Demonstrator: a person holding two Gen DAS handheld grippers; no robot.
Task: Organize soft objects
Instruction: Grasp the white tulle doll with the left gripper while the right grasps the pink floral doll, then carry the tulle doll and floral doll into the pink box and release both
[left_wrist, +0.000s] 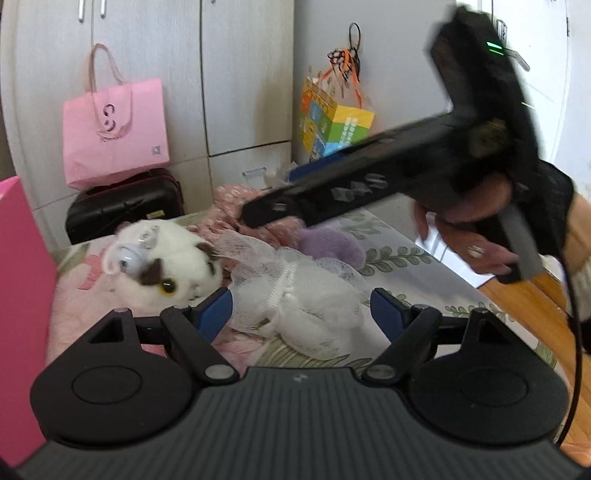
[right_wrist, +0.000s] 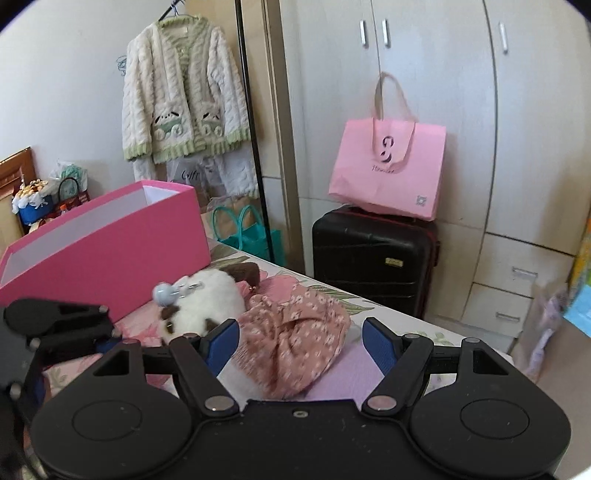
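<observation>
Soft things lie on a floral bed. A white plush cat (left_wrist: 166, 258) with brown patches lies left; it also shows in the right wrist view (right_wrist: 207, 302). A white mesh bundle (left_wrist: 299, 295) lies between the open jaws of my left gripper (left_wrist: 301, 314). A purple plush (left_wrist: 328, 243) and a pink floral cloth (left_wrist: 236, 203) lie behind. My right gripper (right_wrist: 299, 343) is open over the pink floral cloth (right_wrist: 295, 332). From the left wrist view, the right gripper's body (left_wrist: 406, 166) hovers above the pile. An open pink box (right_wrist: 110, 243) stands at the left.
A black suitcase (right_wrist: 373, 258) with a pink paper bag (right_wrist: 388, 170) on it stands against the wardrobe (right_wrist: 480, 110) beyond the bed. A colourful bag (left_wrist: 332, 122) hangs at the back. A teal bag (right_wrist: 251, 232) sits by the bed. Wooden floor (left_wrist: 554, 295) lies right.
</observation>
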